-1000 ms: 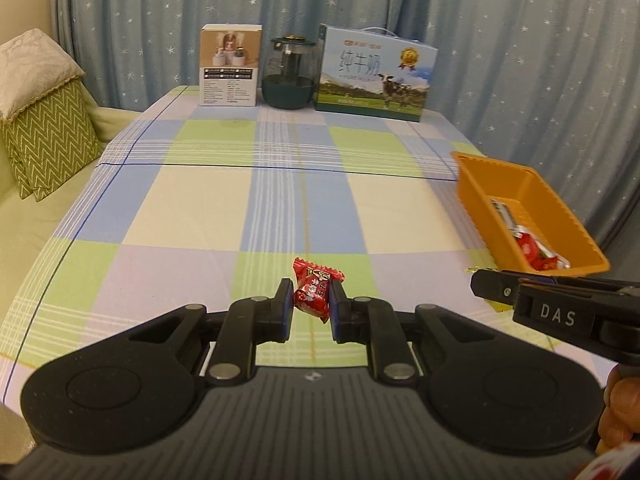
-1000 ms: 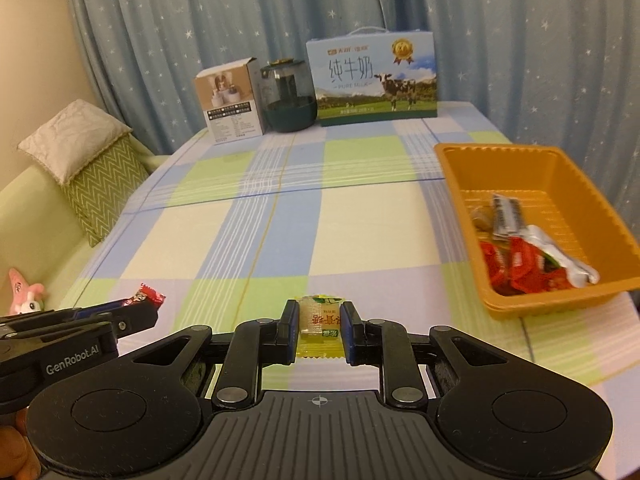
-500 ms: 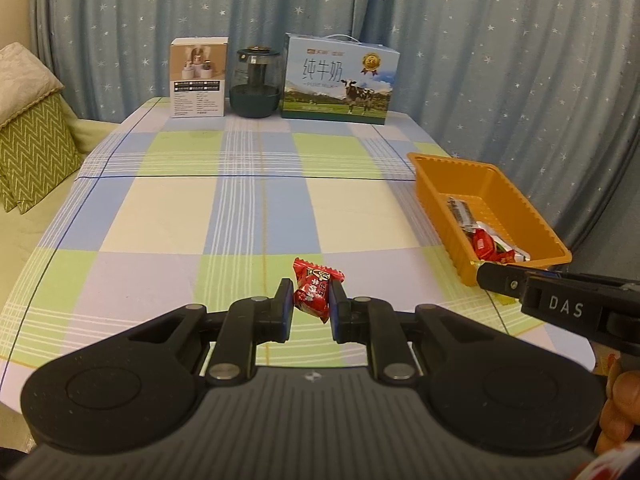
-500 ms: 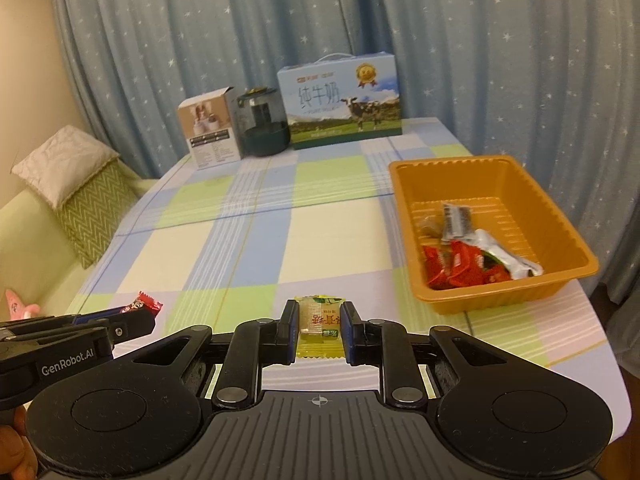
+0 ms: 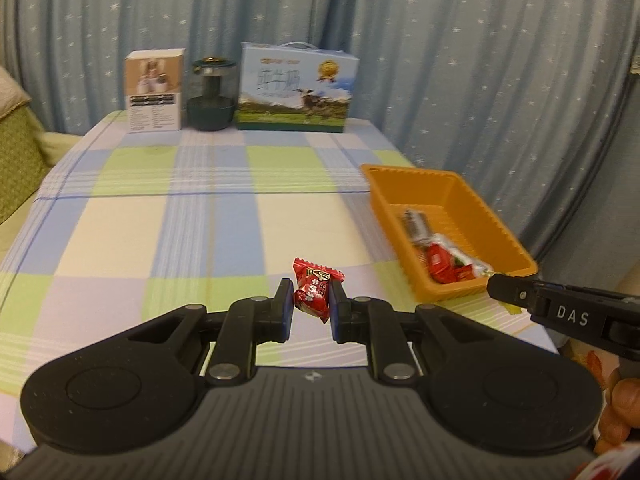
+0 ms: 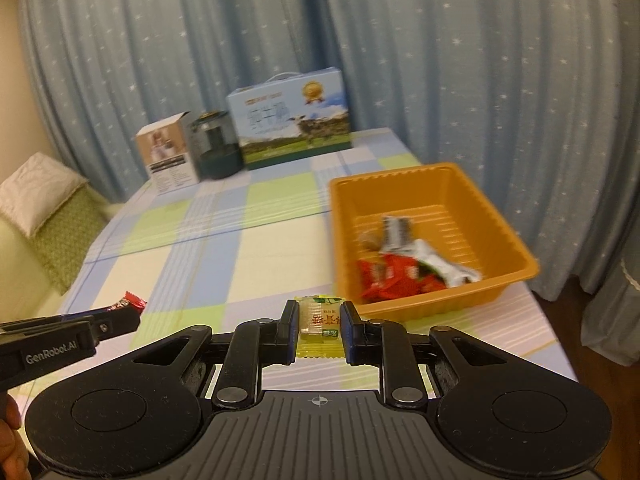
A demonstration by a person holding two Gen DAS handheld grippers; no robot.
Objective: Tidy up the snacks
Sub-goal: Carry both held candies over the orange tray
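Your left gripper point(image 5: 311, 305) clamps a red foil candy point(image 5: 314, 289), right gripper point(image 6: 319, 328) a yellow sachet point(image 6: 321, 330). Carry both over the orange plastic tray's point(image 6: 440, 308) rim before letting go.

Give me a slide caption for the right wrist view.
Right hand-held gripper shut on a yellow snack packet, near the orange tray.

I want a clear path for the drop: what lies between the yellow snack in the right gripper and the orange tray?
Only bare checked tablecloth, in the right wrist view. The right gripper holds the yellow snack just short of the orange tray.
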